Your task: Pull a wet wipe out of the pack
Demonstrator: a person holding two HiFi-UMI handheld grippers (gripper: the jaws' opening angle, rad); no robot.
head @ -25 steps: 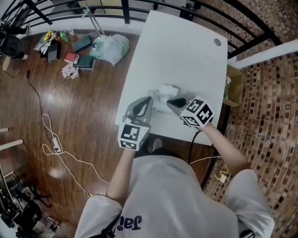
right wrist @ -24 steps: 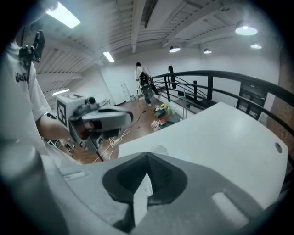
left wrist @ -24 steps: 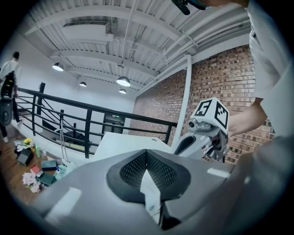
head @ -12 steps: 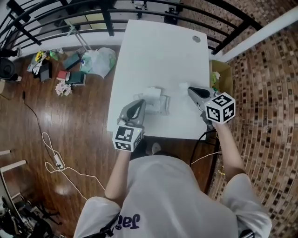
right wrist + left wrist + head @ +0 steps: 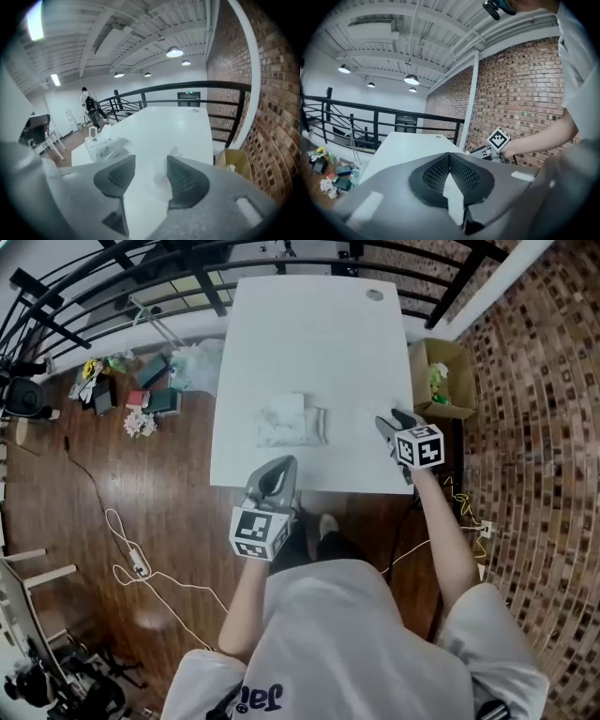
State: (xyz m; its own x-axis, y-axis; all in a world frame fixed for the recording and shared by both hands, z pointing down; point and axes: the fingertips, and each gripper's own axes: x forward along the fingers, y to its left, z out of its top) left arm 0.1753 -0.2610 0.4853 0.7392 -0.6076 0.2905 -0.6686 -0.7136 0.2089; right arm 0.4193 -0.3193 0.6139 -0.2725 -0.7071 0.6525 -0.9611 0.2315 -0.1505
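The wet wipe pack (image 5: 291,421) lies crumpled on the white table (image 5: 319,334), left of middle near the front; it also shows in the right gripper view (image 5: 101,143). My right gripper (image 5: 386,423) is at the table's right front corner, well right of the pack. Its jaws are opening (image 5: 151,173). A thin white wipe (image 5: 165,174) lies on the table between them, with neither pad pressing on it. My left gripper (image 5: 281,467) hovers at the table's front edge, below the pack and clear of it. Its pads (image 5: 449,159) meet at the tips with nothing between them.
An open cardboard box (image 5: 439,379) sits on the floor by the table's right side. Books, flowers and a plastic bag (image 5: 197,362) litter the floor at left, and a white cable (image 5: 122,540) trails there. Black railing (image 5: 187,268) runs behind the table.
My right gripper swung right, away from the pack, carrying the wipe, and its jaws have come apart. My left gripper drew back from the pack to the front edge.
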